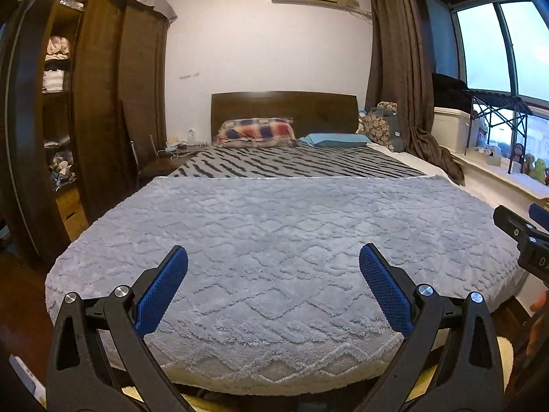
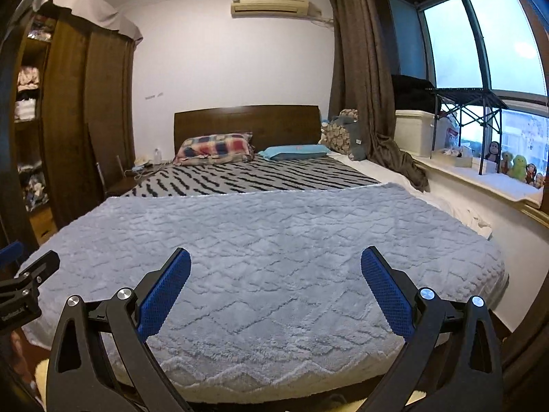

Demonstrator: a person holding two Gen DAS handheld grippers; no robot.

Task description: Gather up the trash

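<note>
No trash shows in either view. My left gripper (image 1: pixel 273 257) is open and empty, held above the foot of a bed covered by a grey textured blanket (image 1: pixel 274 226). My right gripper (image 2: pixel 276 259) is open and empty too, over the same blanket (image 2: pixel 267 233). Part of the right gripper shows at the right edge of the left wrist view (image 1: pixel 525 237). Part of the left gripper shows at the left edge of the right wrist view (image 2: pixel 24 281).
A striped cover (image 1: pixel 291 164), a plaid pillow (image 1: pixel 257 132) and a blue pillow (image 1: pixel 334 139) lie at the bed's head. A dark wardrobe (image 1: pixel 99 103) stands left. A windowsill (image 2: pixel 487 175) with plush toys and a white box (image 2: pixel 413 132) runs along the right. A cluttered nightstand (image 1: pixel 171 154) sits beside the headboard.
</note>
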